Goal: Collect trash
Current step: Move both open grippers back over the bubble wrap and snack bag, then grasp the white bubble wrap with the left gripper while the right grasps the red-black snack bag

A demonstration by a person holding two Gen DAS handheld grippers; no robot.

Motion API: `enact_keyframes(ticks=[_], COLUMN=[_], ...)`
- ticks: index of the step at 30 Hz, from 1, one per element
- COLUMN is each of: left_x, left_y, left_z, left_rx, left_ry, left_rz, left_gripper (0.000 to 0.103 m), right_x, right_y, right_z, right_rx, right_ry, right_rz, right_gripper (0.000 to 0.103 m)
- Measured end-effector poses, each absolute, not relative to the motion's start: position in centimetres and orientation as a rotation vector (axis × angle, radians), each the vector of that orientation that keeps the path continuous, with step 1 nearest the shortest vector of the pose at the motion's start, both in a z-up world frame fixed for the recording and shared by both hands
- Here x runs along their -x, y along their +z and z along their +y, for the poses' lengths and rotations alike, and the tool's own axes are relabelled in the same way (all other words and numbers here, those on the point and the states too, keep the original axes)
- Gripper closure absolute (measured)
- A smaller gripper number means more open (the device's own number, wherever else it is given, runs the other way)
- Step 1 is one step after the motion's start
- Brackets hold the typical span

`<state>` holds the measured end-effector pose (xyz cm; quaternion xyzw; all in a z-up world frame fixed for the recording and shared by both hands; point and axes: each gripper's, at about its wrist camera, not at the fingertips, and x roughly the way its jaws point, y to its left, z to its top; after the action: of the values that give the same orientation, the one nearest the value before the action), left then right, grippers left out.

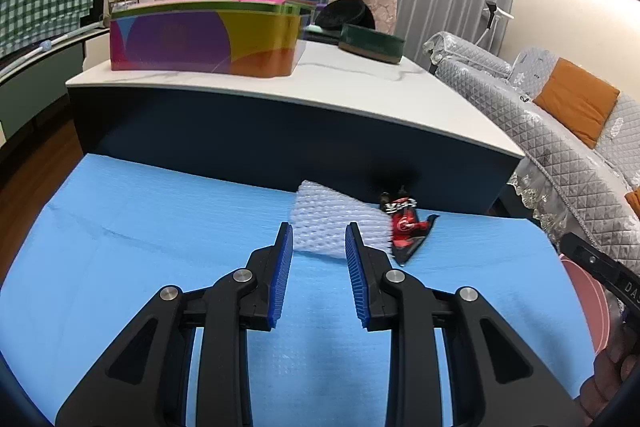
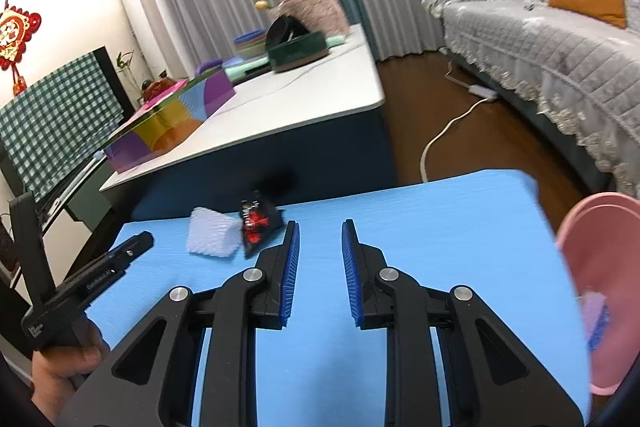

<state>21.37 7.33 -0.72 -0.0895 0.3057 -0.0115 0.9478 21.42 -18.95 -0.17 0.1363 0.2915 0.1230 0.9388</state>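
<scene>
A matt blue table cover (image 1: 140, 227) shows a fine ribbed texture. At twelve o'clock lies white netted foam wrap (image 1: 332, 223), soft and bumpy, beside a glossy red-and-black foil wrapper (image 1: 406, 227). The pink bin (image 2: 600, 267) at three o'clock looks like smooth plastic.

Left tool (image 1: 319, 235) tilted down and forward, blue pads (image 1: 281, 269) parted, nothing between them. Right tool (image 2: 320, 233) same tilt, pads (image 2: 290, 267) parted, gap empty. A hand (image 2: 66, 367) grips the left tool's handle at near left of right view. Fingers on the other handle barely visible, near right of left view.
</scene>
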Motion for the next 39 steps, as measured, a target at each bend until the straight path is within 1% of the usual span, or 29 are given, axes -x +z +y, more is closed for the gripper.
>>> enact_keyframes(ticks=[11,12,13,14,15,17,19,20,22,25,27,28,32,33,34,35,39], left_x=[-24.9,-25.2,-25.6,-25.9,-26.1,-26.5,-26.9,-27.2,-27.5,-27.7,-27.9,-28.0,-28.1,-28.1,-28.2,-28.4,-28.7], left_y=[-2.4,-2.5,-2.8,-2.9,-3.1,-3.3,-3.4,-3.4,-3.5,-3.9,-4.3,-4.4,-4.6,-4.6,-4.8,-4.9,-5.4], left_z=[8.9,9.0,9.2,9.3,9.4,9.7,9.7,9.7,9.6,9.5,9.5,9.6,9.6,9.3,9.0,8.9,7.6], left_rx=[0.248,0.255,0.266,0.274,0.280,0.297,0.311,0.315,0.312,0.303,0.308,0.314,0.329,0.330,0.326,0.319,0.269], left_ry=[-0.021,-0.020,-0.016,-0.013,-0.012,-0.010,-0.014,-0.019,-0.025,-0.025,-0.025,-0.028,-0.041,-0.047,-0.057,-0.063,-0.081], left_rz=[0.664,0.667,0.673,0.680,0.686,0.691,0.695,0.696,0.703,0.715,0.725,0.729,0.743,0.750,0.766,0.778,0.823], left_gripper=[0.076,0.076,0.076,0.076,0.076,0.076,0.076,0.075,0.074,0.065,0.065,0.065,0.064,0.062,0.056,0.055,0.055], right_x=[-27.4,-27.9,-28.6,-29.1,-29.6,-30.7,-31.5,-31.9,-32.7,-33.4,-33.6,-33.6,-33.3,-33.1,-32.9,-32.8,-31.9], right_y=[-2.3,-2.6,-3.0,-3.2,-3.4,-3.5,-3.5,-3.6,-3.8,-4.3,-4.7,-4.9,-4.7,-4.5,-4.4,-4.3,-4.2], right_z=[-13.9,-13.7,-13.4,-13.1,-12.9,-12.2,-11.4,-10.8,-9.8,-9.4,-9.4,-9.6,-9.9,-10.0,-10.2,-10.4,-12.5], right_rx=[-0.283,-0.288,-0.295,-0.296,-0.297,-0.289,-0.266,-0.246,-0.195,-0.179,-0.178,-0.187,-0.172,-0.160,-0.155,-0.156,-0.190], right_ry=[0.337,0.338,0.338,0.339,0.342,0.345,0.350,0.356,0.349,0.351,0.346,0.355,0.358,0.354,0.343,0.336,0.288], right_rz=[0.702,0.712,0.726,0.734,0.740,0.749,0.758,0.764,0.784,0.807,0.824,0.832,0.824,0.814,0.805,0.801,0.794], right_gripper=[0.079,0.077,0.070,0.066,0.065,0.055,0.050,0.049,0.049,0.049,0.052,0.059,0.061,0.061,0.061,0.061,0.061])
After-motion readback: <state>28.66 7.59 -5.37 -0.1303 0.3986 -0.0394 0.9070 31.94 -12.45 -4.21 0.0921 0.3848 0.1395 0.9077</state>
